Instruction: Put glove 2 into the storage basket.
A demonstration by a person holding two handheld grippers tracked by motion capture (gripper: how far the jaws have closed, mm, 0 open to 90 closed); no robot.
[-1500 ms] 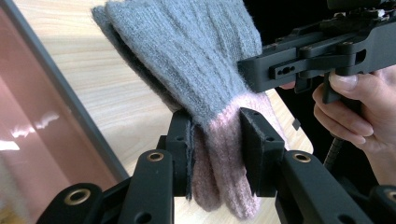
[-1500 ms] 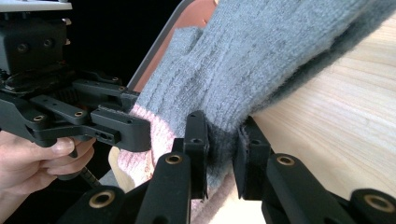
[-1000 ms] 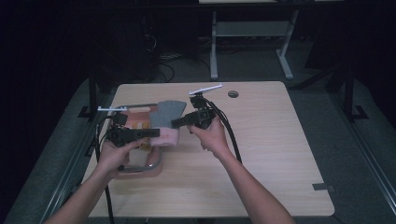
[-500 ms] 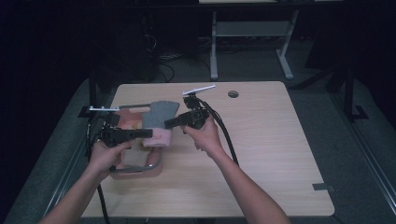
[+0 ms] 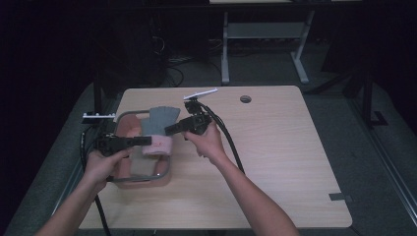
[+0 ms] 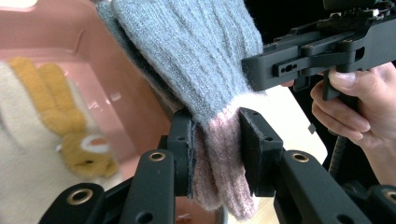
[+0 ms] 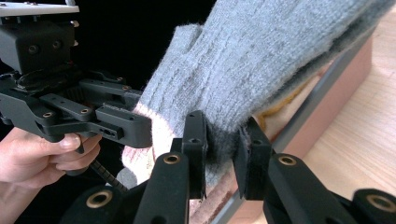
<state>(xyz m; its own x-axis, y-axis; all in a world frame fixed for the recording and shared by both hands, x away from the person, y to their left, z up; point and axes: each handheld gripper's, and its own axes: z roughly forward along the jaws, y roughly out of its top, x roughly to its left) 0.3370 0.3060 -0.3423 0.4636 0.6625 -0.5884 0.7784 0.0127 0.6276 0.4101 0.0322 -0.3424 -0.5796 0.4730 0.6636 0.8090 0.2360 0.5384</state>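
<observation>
Dark room, desk frame and cables behind; light wooden worktop [image 5: 275, 162] lit from above. Pink basket [image 5: 129, 124] sits at the worktop's left edge, with a cream knit item bearing an orange figure [image 6: 70, 126] lying inside it.

Grey mitten with pink cuff [image 5: 158, 129] is held over the basket's right rim, between both tools.

Left tool [image 5: 145, 140]: jaws closed onto the pink cuff; the left gripper view shows the knit pinched between the two pads [image 6: 215, 154], cuff end hanging below them.

Right tool [image 5: 168, 131]: jaws closed onto the grey part beside the cuff; the right gripper view shows the fabric squeezed between its pads [image 7: 223, 154], the mitten's finger end rising up and away, thumb stub [image 7: 187, 37] visible.

Change over the last second: both hands have drifted toward the person and to the left, carrying the mitten with them. It was draped farther back over the basket's far right part; it now lies more along the right rim, cuff nearest the person. Both grips look unchanged across that interval.

Judgement: a two-handed lift-out or repositioning of the mitten is under way, not a release. The mitten appears mostly clear of the basket floor. With the two grips so close together at the cuff end, the finger end is unsupported and may drag on the rim.
</observation>
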